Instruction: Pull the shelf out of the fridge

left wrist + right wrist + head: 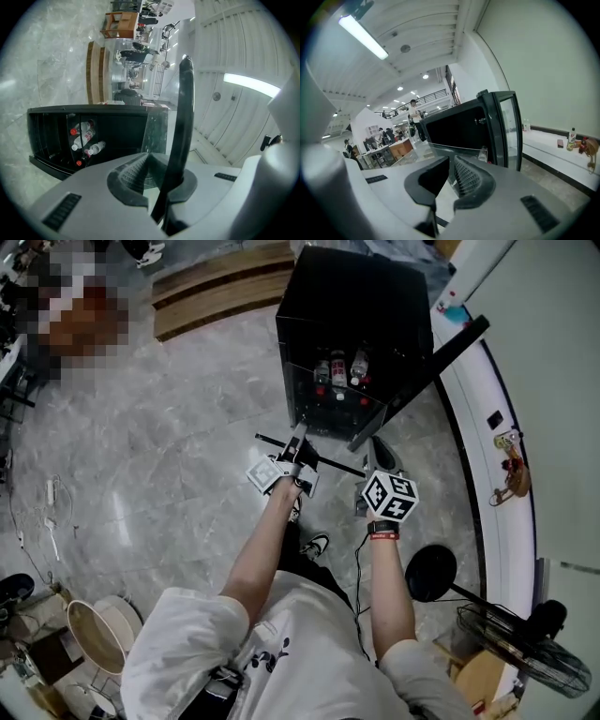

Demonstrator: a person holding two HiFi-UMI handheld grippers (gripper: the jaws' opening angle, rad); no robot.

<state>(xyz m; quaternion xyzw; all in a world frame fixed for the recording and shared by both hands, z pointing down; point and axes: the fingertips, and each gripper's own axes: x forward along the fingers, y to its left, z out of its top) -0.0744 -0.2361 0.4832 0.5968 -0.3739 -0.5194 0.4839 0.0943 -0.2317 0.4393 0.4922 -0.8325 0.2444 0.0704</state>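
Observation:
A small black fridge (349, 306) stands on the marble floor with its door (424, 371) swung open to the right and bottles (337, 367) inside. The glass shelf (328, 463), edged with a black strip, is out in front of the fridge, held between both grippers. My left gripper (297, 448) is shut on the shelf's black strip (185, 117); its jaws (161, 183) clamp it, and the fridge (117, 126) shows beyond. My right gripper (366, 491) is shut on the shelf's other end, with the glass pane (457, 149) running out from its jaws (449, 180) toward the fridge (454, 119).
A white ledge (487, 437) with small items runs along the wall at right. A standing fan (525, 652) and a round black base (431, 573) are at lower right. A wooden platform (220, 287) lies behind the fridge, and a stool (94, 634) at lower left.

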